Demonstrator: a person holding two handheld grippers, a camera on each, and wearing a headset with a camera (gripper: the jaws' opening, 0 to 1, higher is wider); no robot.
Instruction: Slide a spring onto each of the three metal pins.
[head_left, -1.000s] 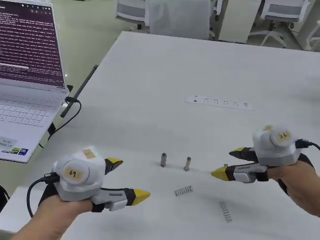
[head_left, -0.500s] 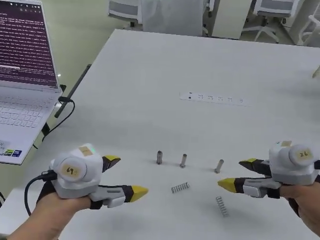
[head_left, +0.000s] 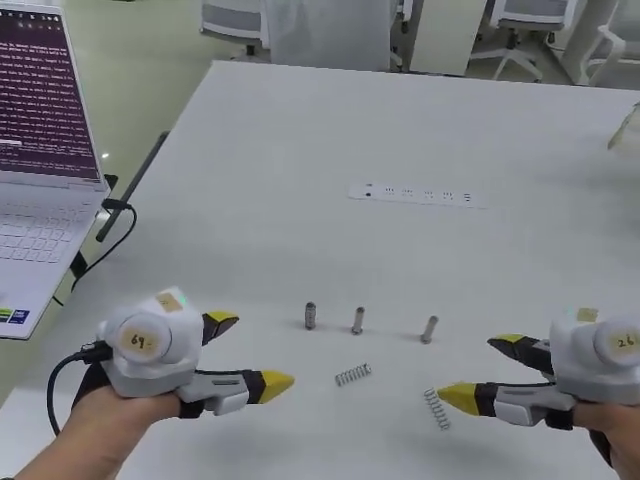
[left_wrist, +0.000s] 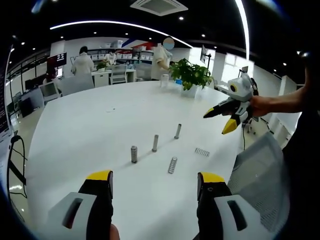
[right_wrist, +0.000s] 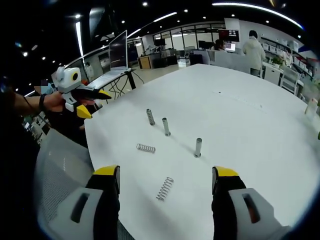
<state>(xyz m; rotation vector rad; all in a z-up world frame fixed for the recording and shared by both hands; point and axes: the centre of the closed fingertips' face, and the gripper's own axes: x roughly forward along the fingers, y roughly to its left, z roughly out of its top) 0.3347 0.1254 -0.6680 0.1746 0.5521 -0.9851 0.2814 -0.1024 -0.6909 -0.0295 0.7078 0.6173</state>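
Observation:
Three short metal pins stand in a row on the white table (head_left: 330, 150). The left pin (head_left: 310, 316) (left_wrist: 134, 154) (right_wrist: 150, 117) wears a spring. The middle pin (head_left: 358, 320) (left_wrist: 155, 143) (right_wrist: 165, 126) and the right pin (head_left: 429, 329) (left_wrist: 177, 131) (right_wrist: 198, 147) are bare. One loose spring (head_left: 352, 375) (left_wrist: 172, 165) (right_wrist: 146, 148) lies in front of the middle pin. Another loose spring (head_left: 436, 408) (left_wrist: 202, 152) (right_wrist: 164, 188) lies just left of my right gripper (head_left: 480, 370) (right_wrist: 165, 172), which is open and empty. My left gripper (head_left: 252, 350) (left_wrist: 156, 177) is open and empty, left of the pins.
An open laptop (head_left: 40, 180) sits at the table's left edge, with a black cable (head_left: 115, 215) beside it. A white power strip (head_left: 417, 195) lies beyond the pins. Office chairs (head_left: 340, 30) stand at the far side.
My right gripper has drawn back toward the front right, away from the pins, uncovering the right pin. The left gripper has barely moved. The head camera has shifted.

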